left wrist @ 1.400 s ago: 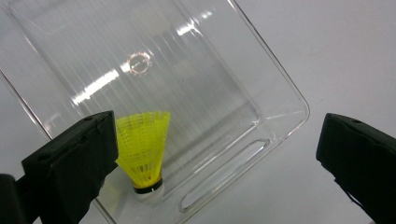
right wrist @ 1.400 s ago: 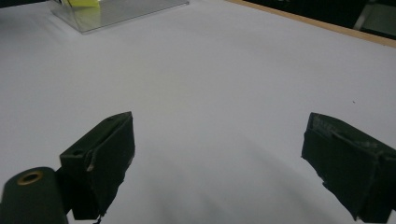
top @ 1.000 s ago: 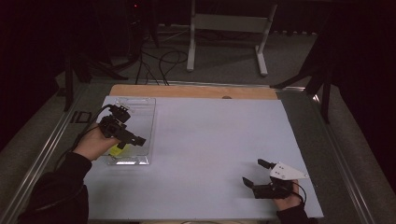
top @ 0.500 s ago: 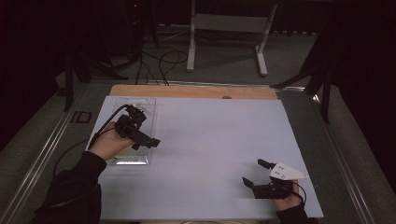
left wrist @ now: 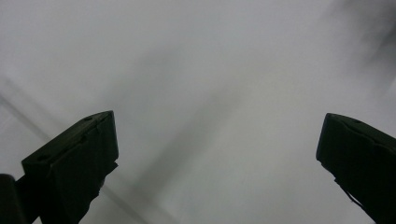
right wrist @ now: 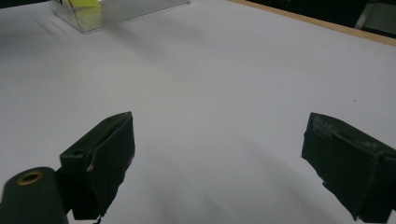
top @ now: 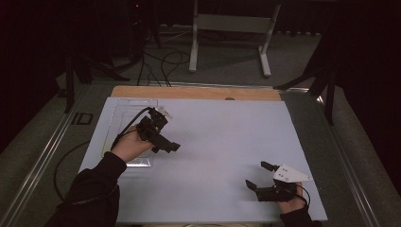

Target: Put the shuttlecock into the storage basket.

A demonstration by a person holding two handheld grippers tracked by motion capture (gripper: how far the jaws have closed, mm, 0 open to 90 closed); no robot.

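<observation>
My left gripper point(top: 169, 146) hovers over the white table top point(top: 227, 127), just past the right edge of a clear plastic tray point(top: 124, 101). A hand holds it above the tray's near end. In the left gripper view its jaws stand wide apart point(left wrist: 217, 126) with blurred white surface and nothing else between them. My right gripper point(top: 255, 175) rests low at the table's near right, open and empty. Its own view point(right wrist: 219, 126) looks across bare white surface to the clear tray point(right wrist: 121, 11), which holds something yellow point(right wrist: 86, 4).
A wooden strip point(top: 198, 92) runs along the table's far edge. Metal rails point(top: 52, 142) flank the table on the left. Cables point(top: 163, 59) and a stand's legs point(top: 227, 42) lie on the dark floor beyond.
My left gripper has moved right, from over the tray to its right edge and the white surface. The right gripper has stayed put.
</observation>
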